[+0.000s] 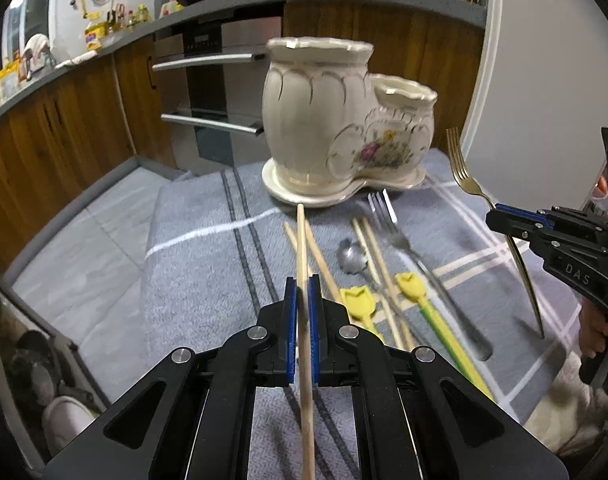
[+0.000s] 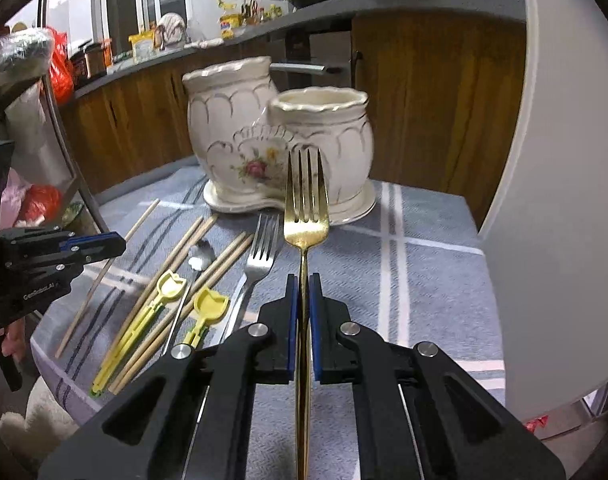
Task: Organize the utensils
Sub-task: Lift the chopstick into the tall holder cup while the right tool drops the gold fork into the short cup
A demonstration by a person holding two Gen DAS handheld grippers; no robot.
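Above the surface [image 1: 192, 264], left gripper [image 1: 302, 292] jaws pinch a chopstick [image 1: 302, 240], right gripper [image 2: 303, 292] jaws a gold fork [image 2: 305, 216]; both long, could swing or miss the holder [image 2: 288, 140].

My left wrist view looks down along its claw [image 1: 302, 292], close over the counter [image 1: 192, 264]. Right wrist view likewise; both share the ceramic holder [image 1: 335, 120] and laid-out utensils.
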